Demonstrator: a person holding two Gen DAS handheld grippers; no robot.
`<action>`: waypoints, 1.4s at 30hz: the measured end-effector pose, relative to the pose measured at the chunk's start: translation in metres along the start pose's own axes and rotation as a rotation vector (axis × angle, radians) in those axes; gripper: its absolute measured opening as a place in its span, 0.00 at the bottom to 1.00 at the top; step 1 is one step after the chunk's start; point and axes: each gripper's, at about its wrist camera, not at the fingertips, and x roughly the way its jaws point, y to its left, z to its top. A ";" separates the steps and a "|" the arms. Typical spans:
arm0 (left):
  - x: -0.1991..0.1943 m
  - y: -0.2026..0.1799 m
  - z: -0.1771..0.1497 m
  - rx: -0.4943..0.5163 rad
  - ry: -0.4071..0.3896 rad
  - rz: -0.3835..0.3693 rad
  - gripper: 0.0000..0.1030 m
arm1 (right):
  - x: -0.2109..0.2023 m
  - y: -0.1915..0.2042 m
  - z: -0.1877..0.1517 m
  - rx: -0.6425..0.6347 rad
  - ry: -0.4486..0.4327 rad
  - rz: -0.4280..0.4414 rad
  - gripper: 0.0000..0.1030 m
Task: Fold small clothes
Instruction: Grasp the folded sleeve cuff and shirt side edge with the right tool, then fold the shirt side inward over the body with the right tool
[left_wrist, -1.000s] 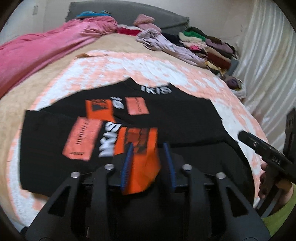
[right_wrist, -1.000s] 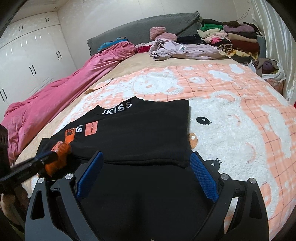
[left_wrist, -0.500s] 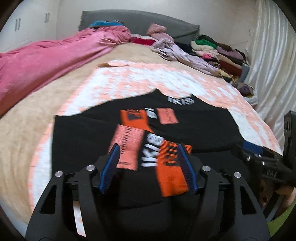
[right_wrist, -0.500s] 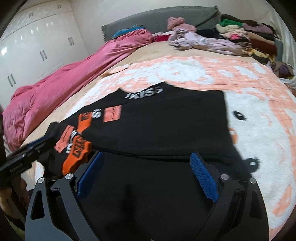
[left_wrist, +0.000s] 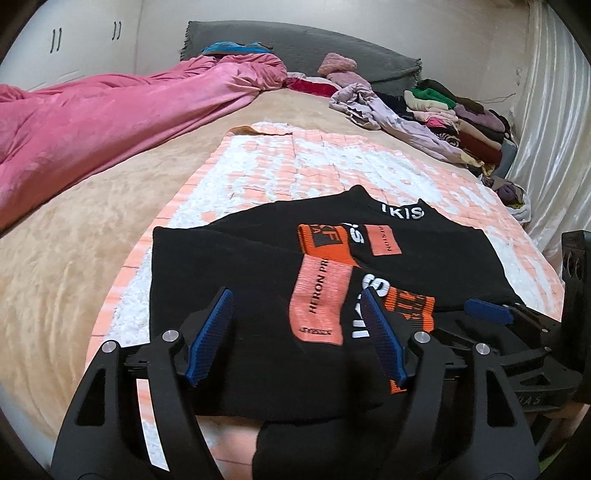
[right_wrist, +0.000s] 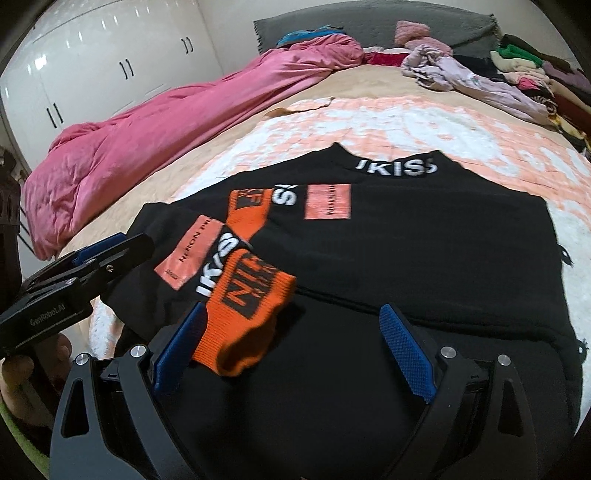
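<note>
Bed (left_wrist: 74, 266) with pink-white blanket (left_wrist: 317, 166), pink duvet (left_wrist: 110, 118) at 10 o'clock, clothes pile (left_wrist: 461, 122) at 1. Your left gripper (left_wrist: 295, 325) and right gripper (right_wrist: 291, 350) both spread wide, holding nothing; black shirt (right_wrist: 406, 236) lies flat under both, orange cuff (right_wrist: 247, 314) beside right gripper's left jaw.

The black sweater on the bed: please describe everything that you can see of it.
The black sweater looks like a soft knit. It lies flat on the pink-and-white blanket, collar away from the cameras, with white lettering on the collar. One sleeve is folded across the front; it carries salmon patches, white letters and an orange ribbed cuff. The cuff lies loose near the right gripper, whose jaws are open. The left gripper is also open, holding nothing.
</note>
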 end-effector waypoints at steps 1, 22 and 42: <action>0.000 0.002 0.000 -0.001 0.001 0.003 0.62 | 0.002 0.002 0.001 -0.003 0.005 0.010 0.82; -0.009 0.025 0.005 -0.045 -0.020 0.023 0.66 | 0.023 0.028 0.002 -0.053 0.018 0.127 0.09; -0.037 0.049 0.014 -0.100 -0.083 0.043 0.67 | -0.059 0.008 0.059 -0.138 -0.214 0.008 0.07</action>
